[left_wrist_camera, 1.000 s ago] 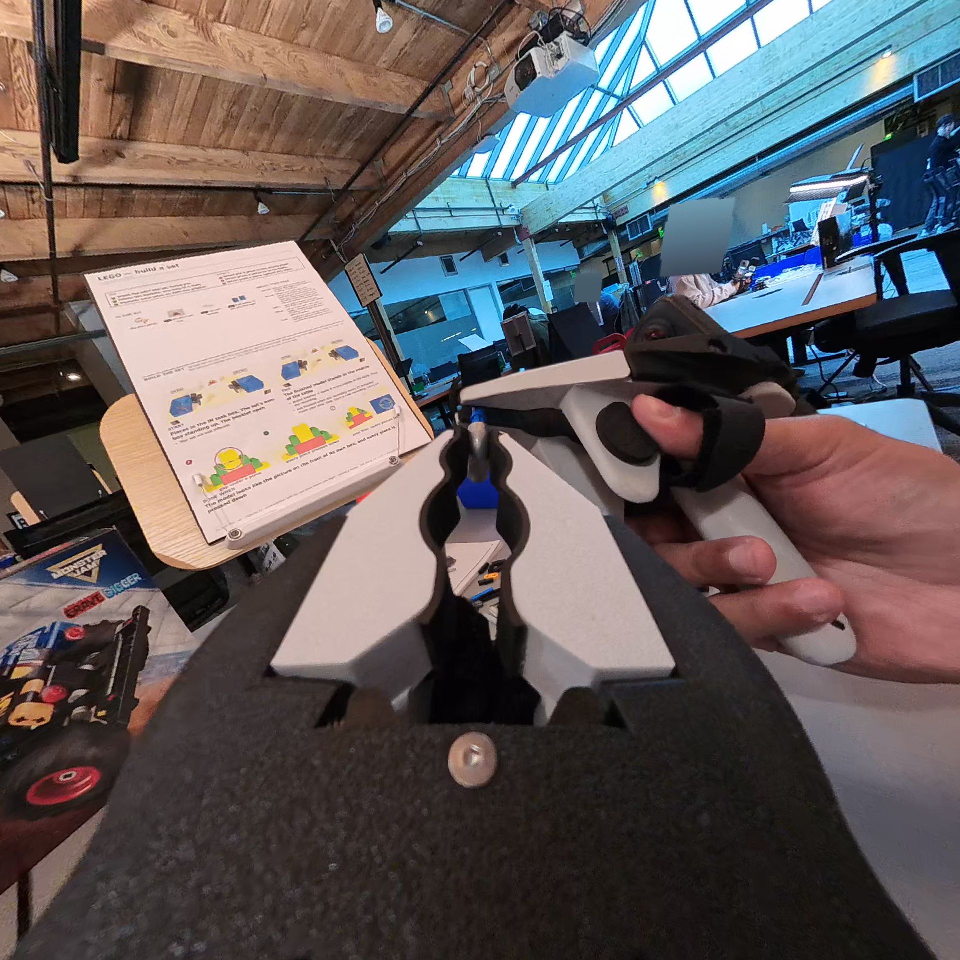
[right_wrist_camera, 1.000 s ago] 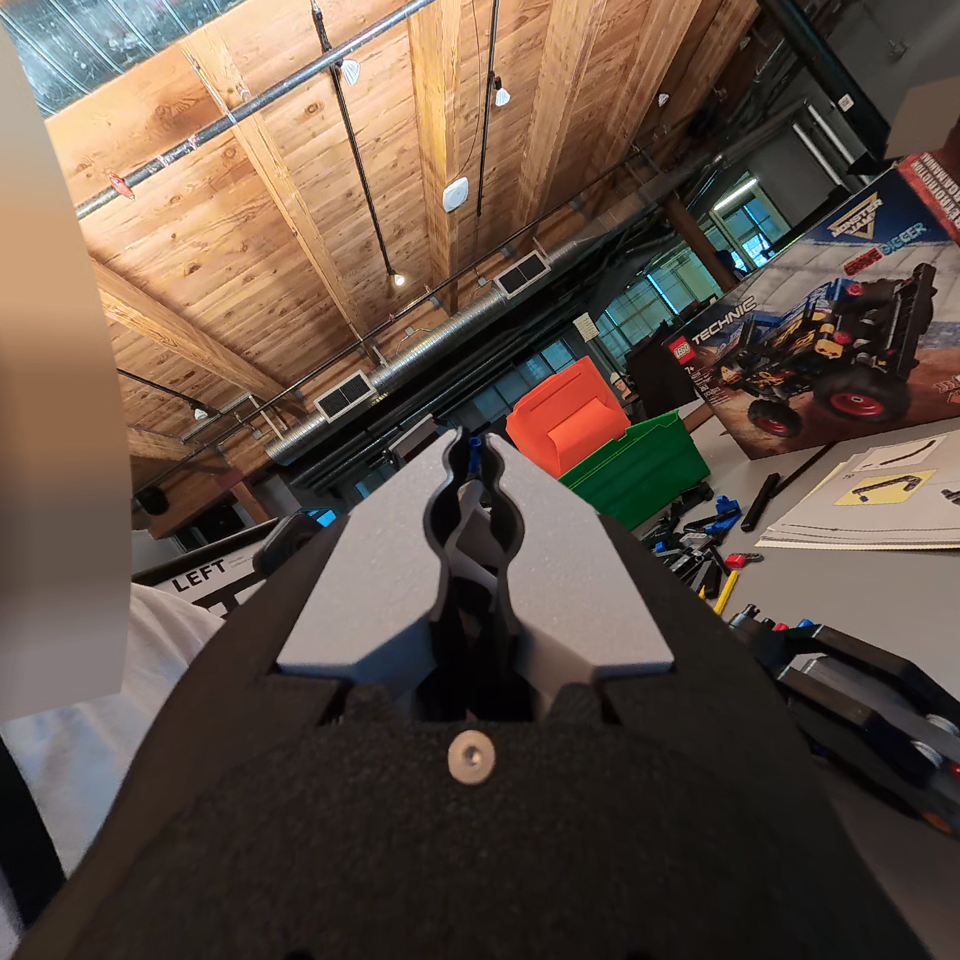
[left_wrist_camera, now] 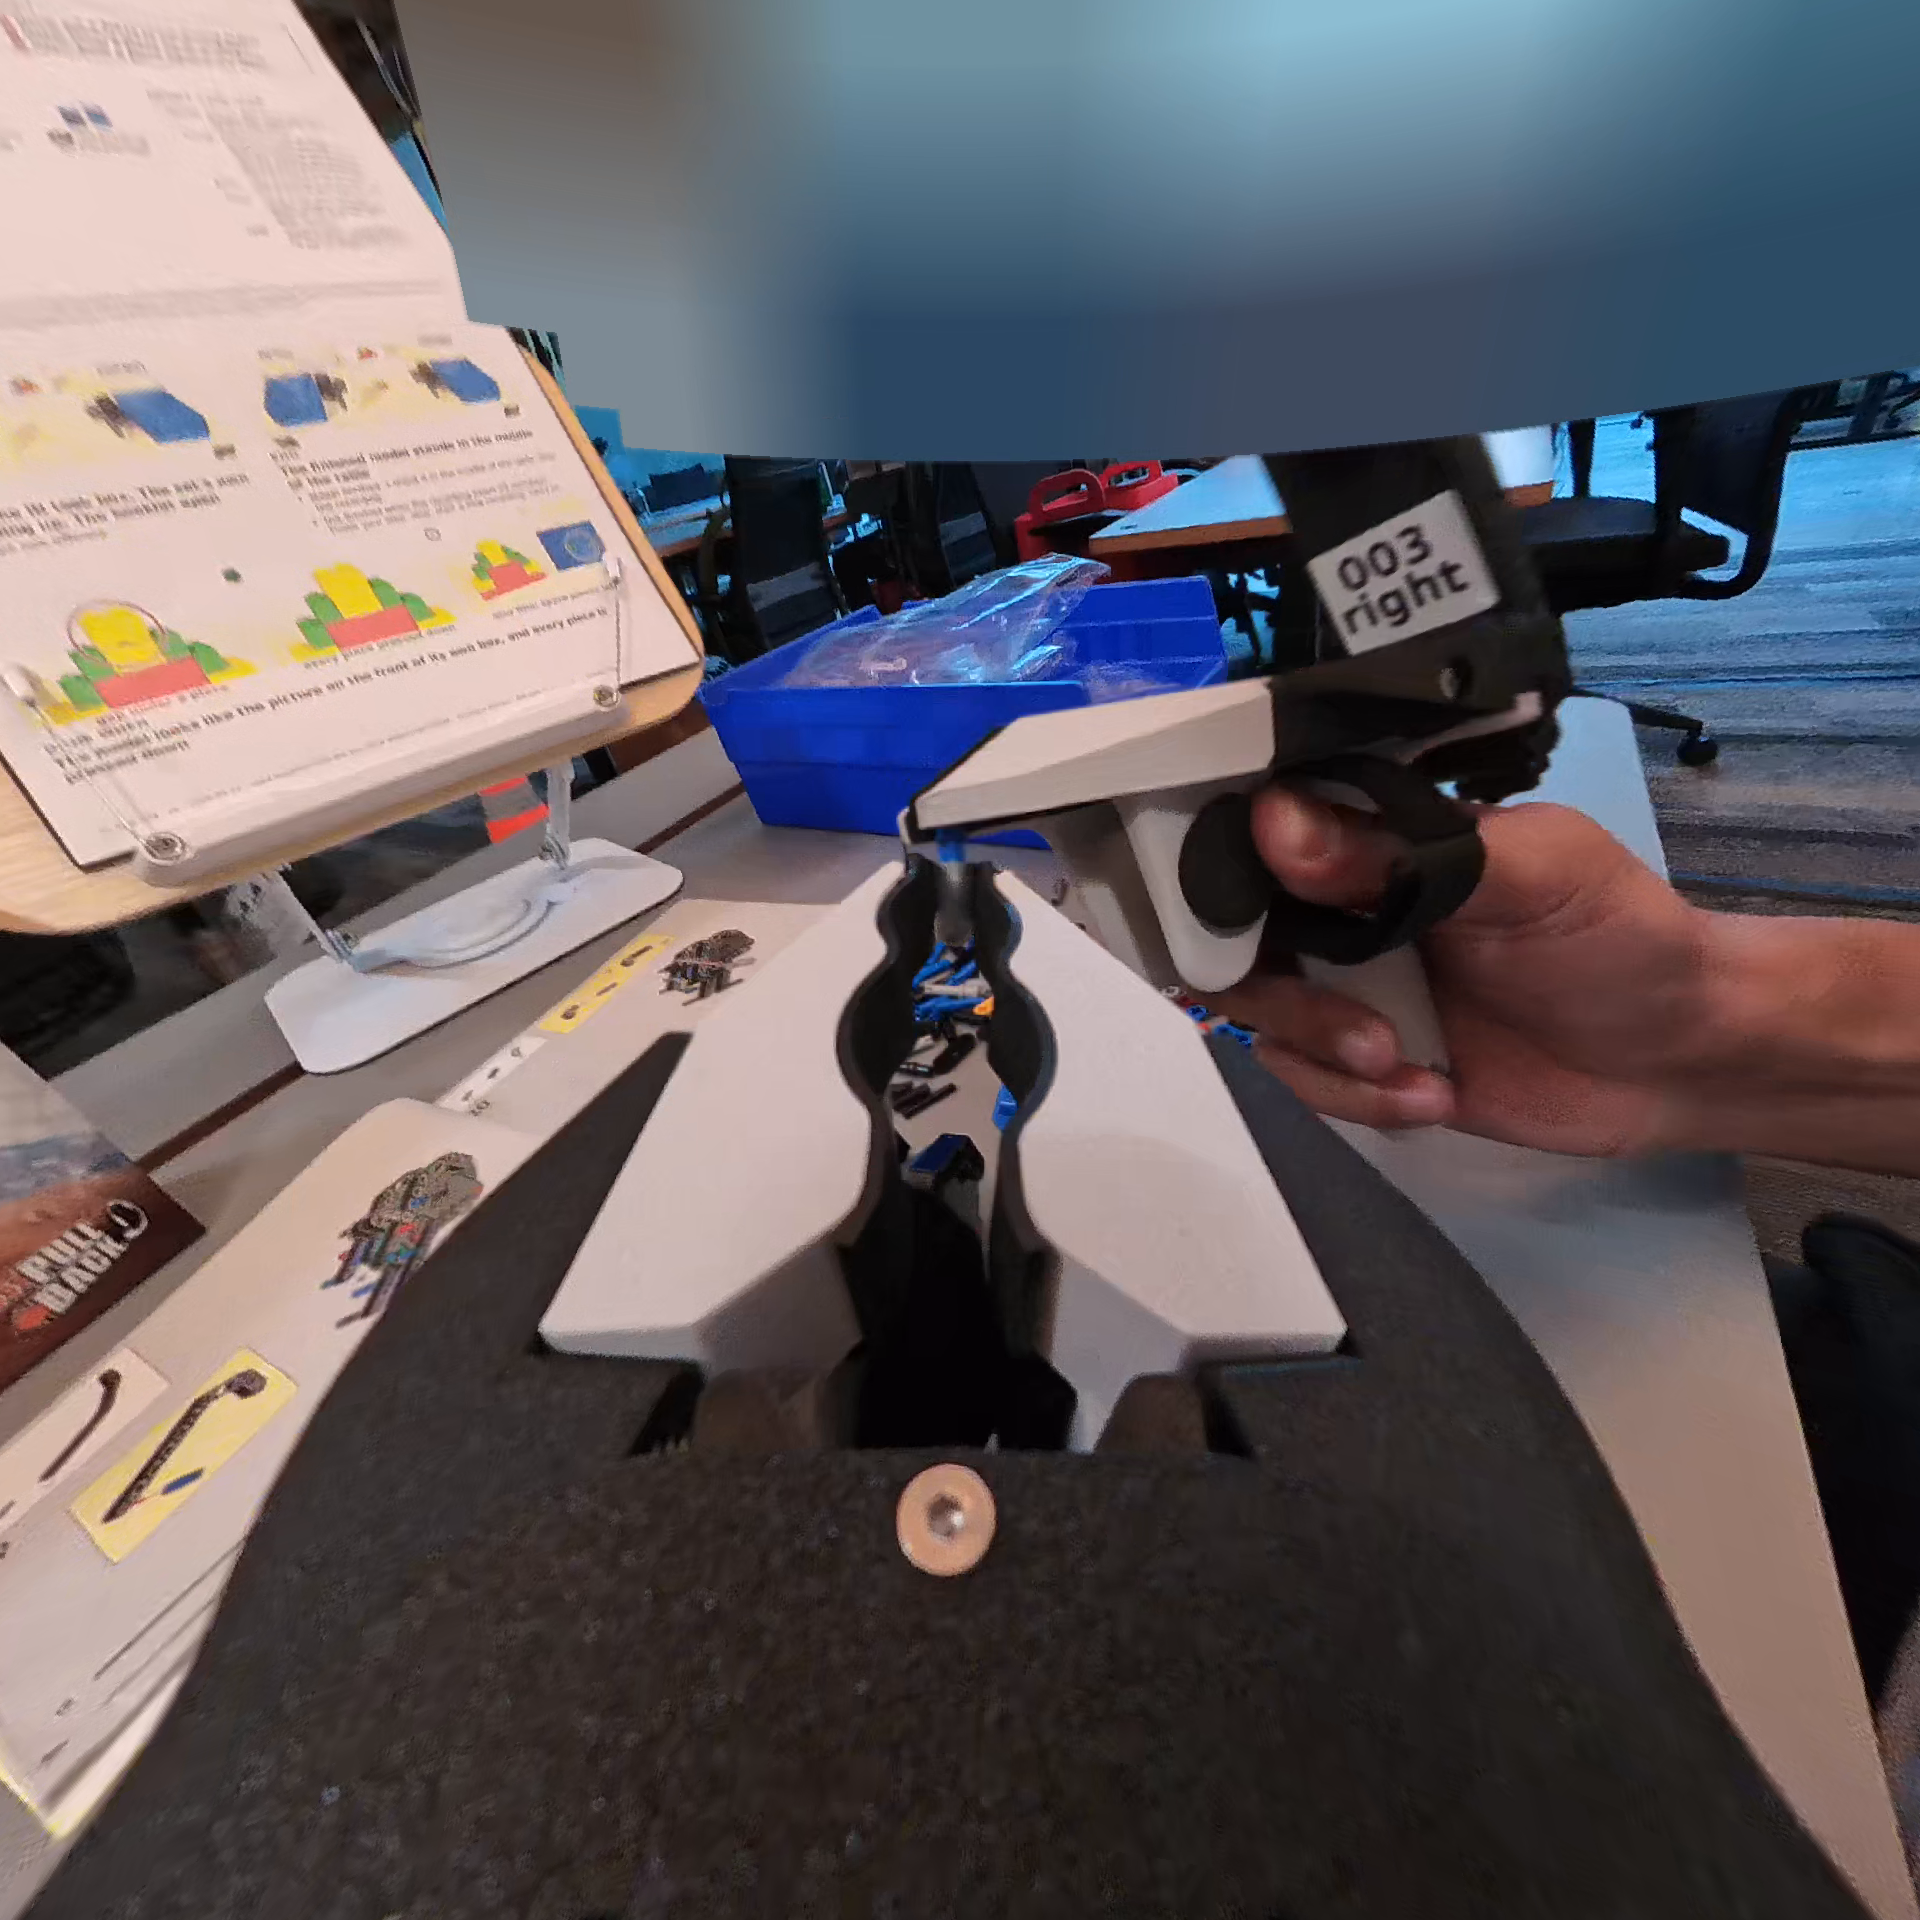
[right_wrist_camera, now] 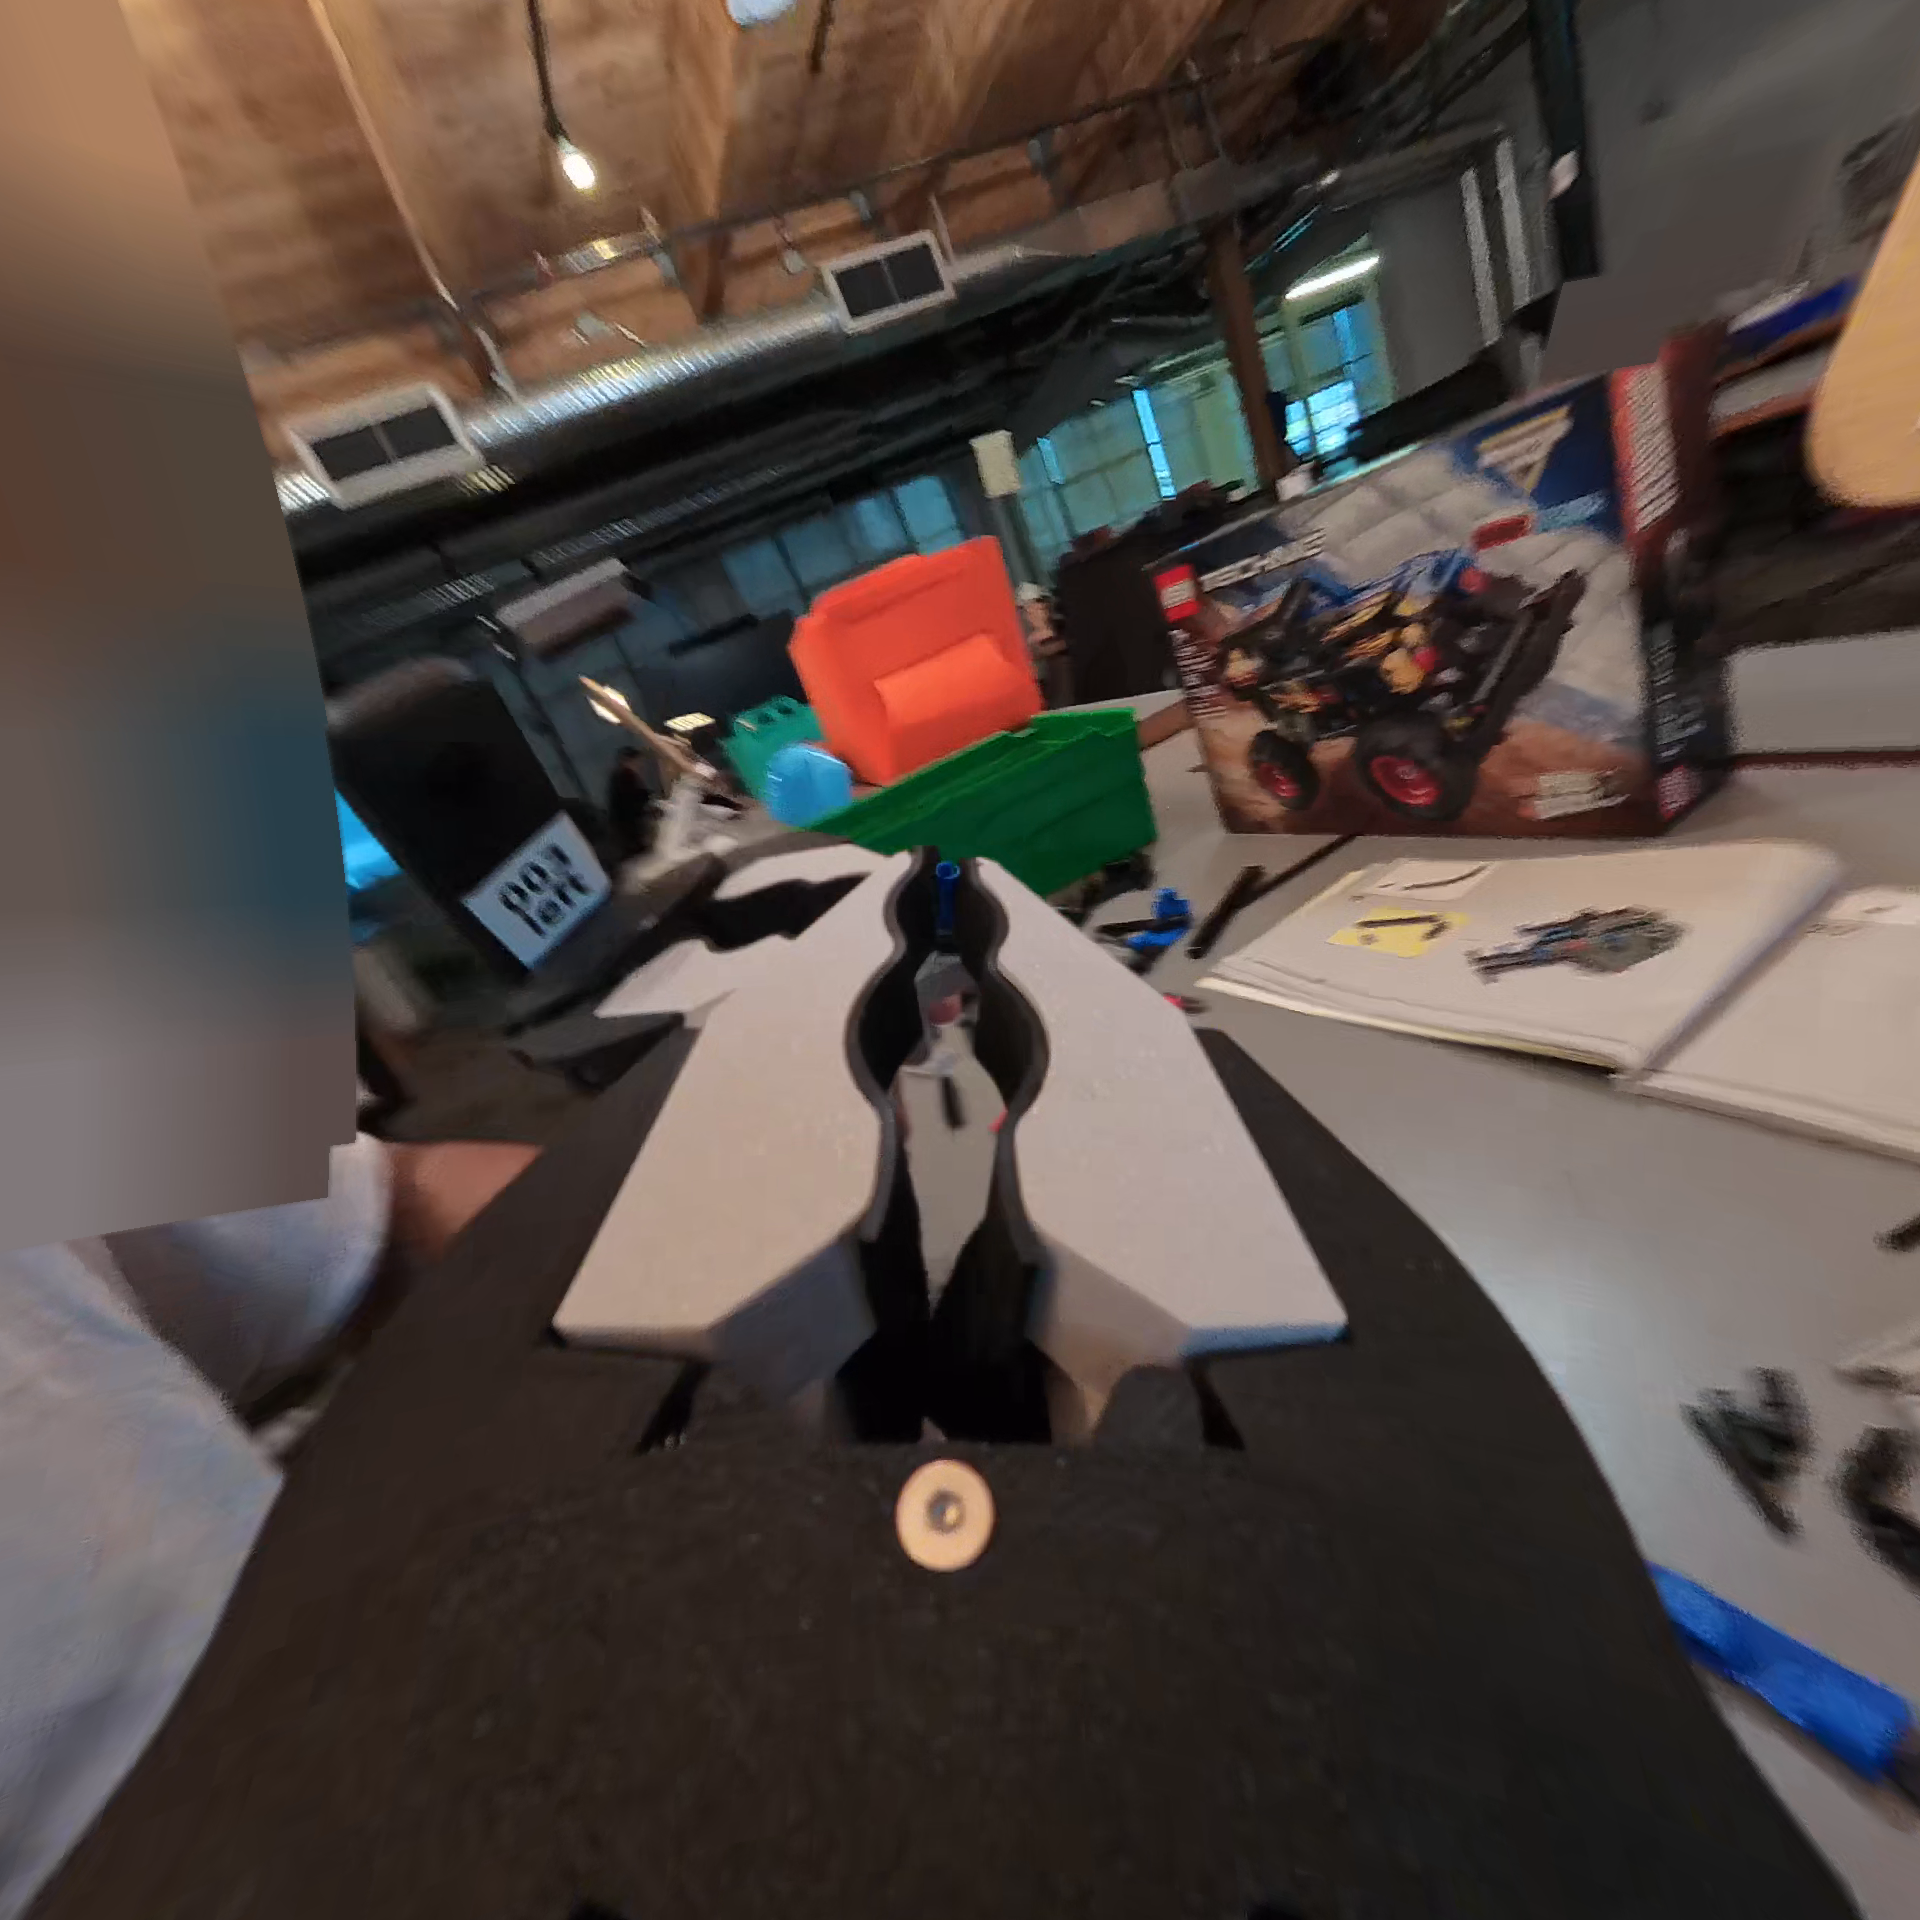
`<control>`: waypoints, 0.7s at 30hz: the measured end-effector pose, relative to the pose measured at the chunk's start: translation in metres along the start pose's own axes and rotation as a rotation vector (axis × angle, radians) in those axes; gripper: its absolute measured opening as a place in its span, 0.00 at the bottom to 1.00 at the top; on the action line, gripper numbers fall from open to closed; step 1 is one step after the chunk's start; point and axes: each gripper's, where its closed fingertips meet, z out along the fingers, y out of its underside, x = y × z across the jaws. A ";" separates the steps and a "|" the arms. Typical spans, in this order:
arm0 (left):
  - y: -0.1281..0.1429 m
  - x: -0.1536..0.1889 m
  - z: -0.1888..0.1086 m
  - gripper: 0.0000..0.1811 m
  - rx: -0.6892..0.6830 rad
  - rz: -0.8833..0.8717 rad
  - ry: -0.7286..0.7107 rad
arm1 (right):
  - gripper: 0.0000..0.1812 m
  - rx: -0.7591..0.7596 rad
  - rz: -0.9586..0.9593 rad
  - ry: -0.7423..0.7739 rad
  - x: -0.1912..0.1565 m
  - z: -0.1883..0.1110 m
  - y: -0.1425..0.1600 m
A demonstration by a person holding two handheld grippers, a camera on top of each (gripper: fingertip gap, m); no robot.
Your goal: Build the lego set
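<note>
The left wrist view alone shows both grippers meeting: the left gripper [left_wrist_camera: 954, 883] nipped tight on a grey peg [left_wrist_camera: 952, 906], the right gripper [left_wrist_camera: 914, 826] touching its blue tip. The right wrist view shows the right gripper [right_wrist_camera: 943, 871] pinched on a blue pin [right_wrist_camera: 945, 896], plus the set's box [right_wrist_camera: 1455, 665] and open instruction booklet [right_wrist_camera: 1538, 956].

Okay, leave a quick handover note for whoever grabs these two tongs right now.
Left tongs: shut on a small grey piece with a blue tip.
Right tongs: shut on a blue pin, tips meeting the left tongs' tips.
Open instruction booklet, loose parts and set box on the table.
Done: both pieces picked up and brought together.
Left: whether they are joined cannot be told; most of the build appears to remain.
</note>
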 end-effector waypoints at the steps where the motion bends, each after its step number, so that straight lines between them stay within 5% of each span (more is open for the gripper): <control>1: 0.003 -0.001 0.001 0.03 -0.015 -0.009 -0.003 | 0.02 -0.021 -0.053 0.034 0.003 0.001 0.001; 7: 0.011 -0.001 0.004 0.03 -0.056 -0.029 0.000 | 0.02 -0.067 -0.356 0.140 0.006 0.001 0.007; 14: 0.006 -0.002 0.003 0.02 -0.037 0.036 -0.012 | 0.02 -0.039 -0.279 0.077 0.000 0.001 -0.001; 17: 0.010 -0.003 0.004 0.03 -0.056 0.040 -0.014 | 0.15 -0.028 -0.251 0.036 -0.006 -0.001 -0.009; 21: 0.010 -0.005 0.002 0.03 -0.051 0.028 -0.015 | 0.12 -0.027 -0.273 0.023 -0.004 -0.013 -0.024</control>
